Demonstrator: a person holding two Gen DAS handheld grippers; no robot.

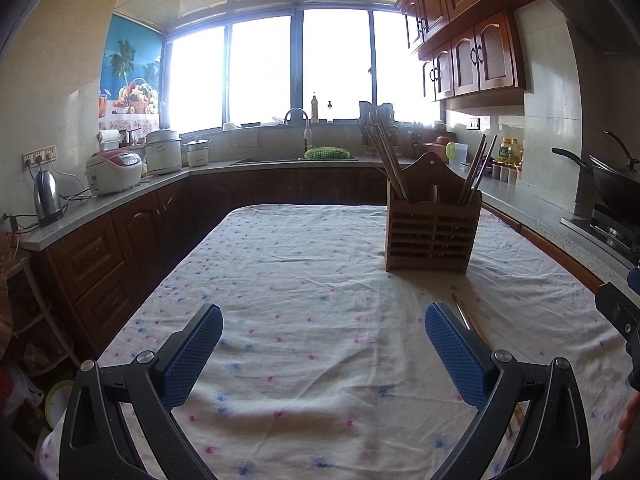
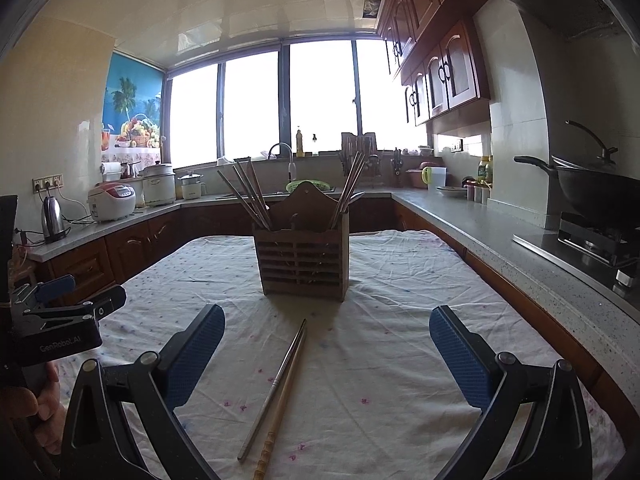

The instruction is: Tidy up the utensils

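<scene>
Left wrist view: the left gripper [image 1: 324,344] hovers low over the counter [image 1: 320,280], which is spread with a white flowered cloth; its jaws are released, spread wide with only bare cloth between the blue pads. A wooden utensil holder [image 1: 434,236] stands upright on the cloth ahead and to the right, with chopsticks [image 1: 390,160] leaning out of its left and right compartments. Just beyond the right pad, a thin metal chopstick [image 1: 464,314] lies flat on the cloth, partly hidden by the finger. Right wrist view: the right gripper [image 2: 327,344] also has its jaws released and wide apart, holding nothing. Between them on the cloth lie two loose chopsticks side by side, a metal one and a wooden chopstick [image 2: 280,412] touching it along part of their length, tips pointing toward the holder, which stands straight ahead, well apart from them. At the left edge a hand [image 2: 46,396] grips the other gripper's handle.
</scene>
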